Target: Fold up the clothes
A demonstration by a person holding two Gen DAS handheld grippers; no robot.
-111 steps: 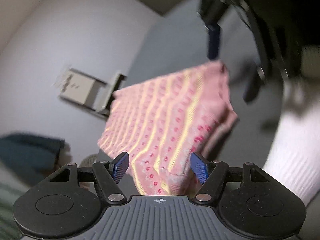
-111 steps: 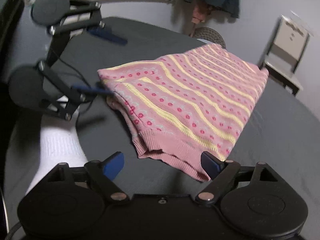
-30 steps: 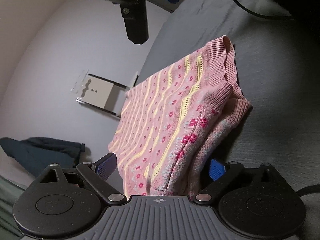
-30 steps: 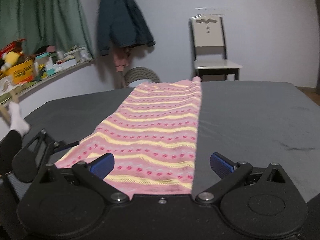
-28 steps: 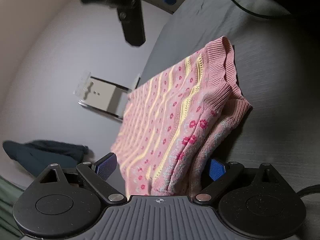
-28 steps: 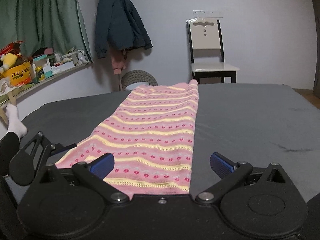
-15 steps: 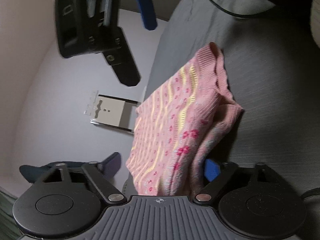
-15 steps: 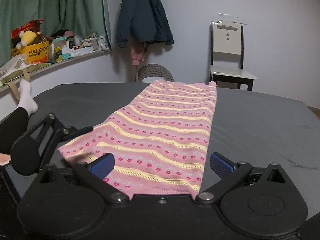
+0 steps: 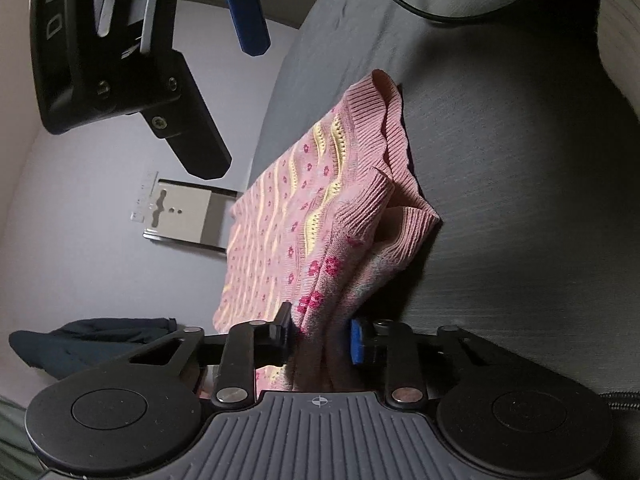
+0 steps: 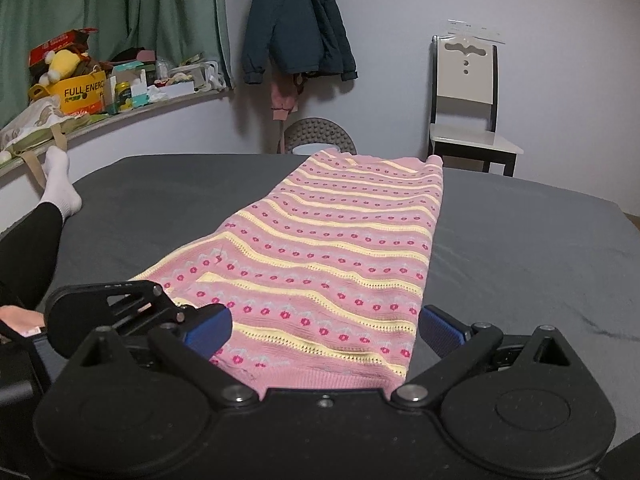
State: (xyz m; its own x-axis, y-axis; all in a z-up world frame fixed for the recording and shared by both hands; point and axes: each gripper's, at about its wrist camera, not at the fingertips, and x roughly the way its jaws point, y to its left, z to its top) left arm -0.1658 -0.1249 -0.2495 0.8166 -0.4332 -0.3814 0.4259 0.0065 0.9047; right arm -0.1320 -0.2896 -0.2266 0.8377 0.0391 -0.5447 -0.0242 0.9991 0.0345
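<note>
A pink knit sweater (image 10: pixel 340 248) with yellow stripes and red dots lies folded into a long strip on the dark grey bed (image 10: pixel 540 248). My left gripper (image 9: pixel 320 336) is shut on the layered near-left corner of the sweater (image 9: pixel 304 208), with fabric bunched between its pads. My right gripper (image 10: pixel 324 328) hovers open over the near ribbed hem, one finger at each side of the strip, nothing pinched. From the left wrist view the right gripper (image 9: pixel 120 60) hangs above the sweater. The left gripper (image 10: pixel 108 308) shows at the strip's left corner.
A chair (image 10: pixel 466 100) stands beyond the far end of the bed, with a round stool (image 10: pixel 322 136) and a hanging dark jacket (image 10: pixel 298 36) beside it. A cluttered shelf (image 10: pixel 80 88) runs along the left wall. A person's leg in a white sock (image 10: pixel 56 184) rests at the left.
My left gripper has closed on the sweater's corner, which it only straddled before. The right gripper has shifted slightly over the near hem and stays open.
</note>
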